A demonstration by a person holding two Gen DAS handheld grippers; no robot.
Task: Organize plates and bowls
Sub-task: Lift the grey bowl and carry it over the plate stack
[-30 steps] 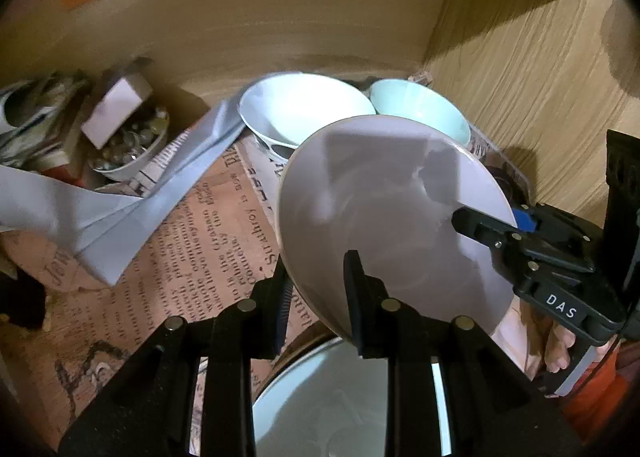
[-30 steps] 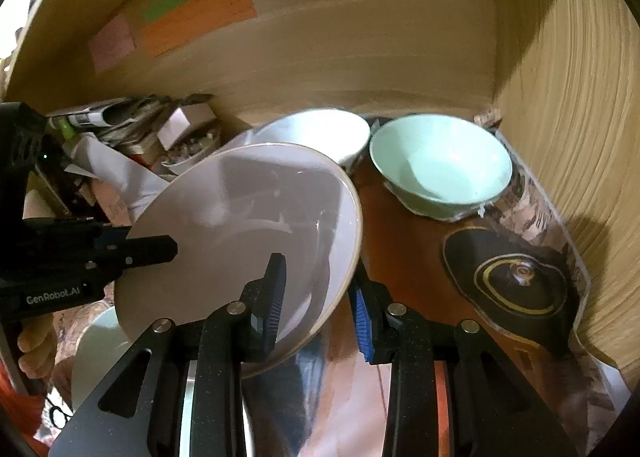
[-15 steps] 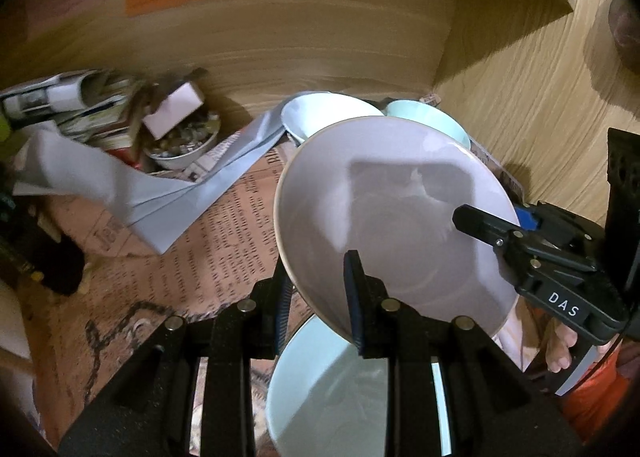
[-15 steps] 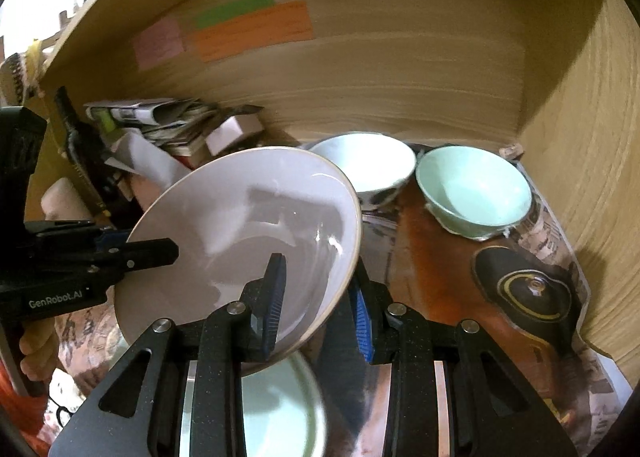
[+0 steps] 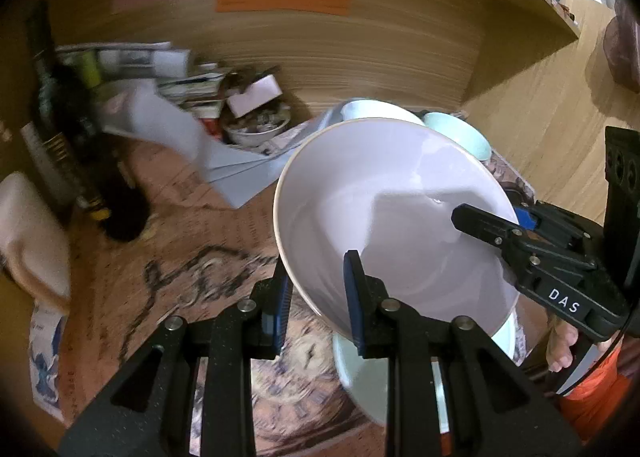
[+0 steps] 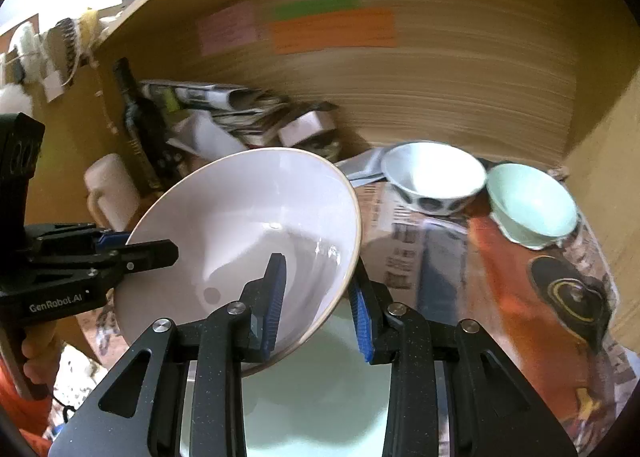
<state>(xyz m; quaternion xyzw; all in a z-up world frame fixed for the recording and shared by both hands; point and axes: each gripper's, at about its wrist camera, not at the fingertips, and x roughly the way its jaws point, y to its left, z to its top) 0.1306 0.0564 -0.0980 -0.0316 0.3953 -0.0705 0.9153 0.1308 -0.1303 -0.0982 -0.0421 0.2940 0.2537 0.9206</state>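
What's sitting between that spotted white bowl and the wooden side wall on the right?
A mint-green bowl stands between the spotted white bowl and the side wall, clearest in the right wrist view.

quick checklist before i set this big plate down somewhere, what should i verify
1. Left gripper clamped on rim of the large pale lilac ceramic plate: ok.
2. Right gripper clamped on the opposite rim: ok.
3. Plate level: not ok, tilted.
4. Clear of the pale green dish right below it: cannot tell how far.
5. White patterned bowl and mint green bowl at the back stand apart from the plate: ok.
6. Free newspaper-covered surface to the left: ok.
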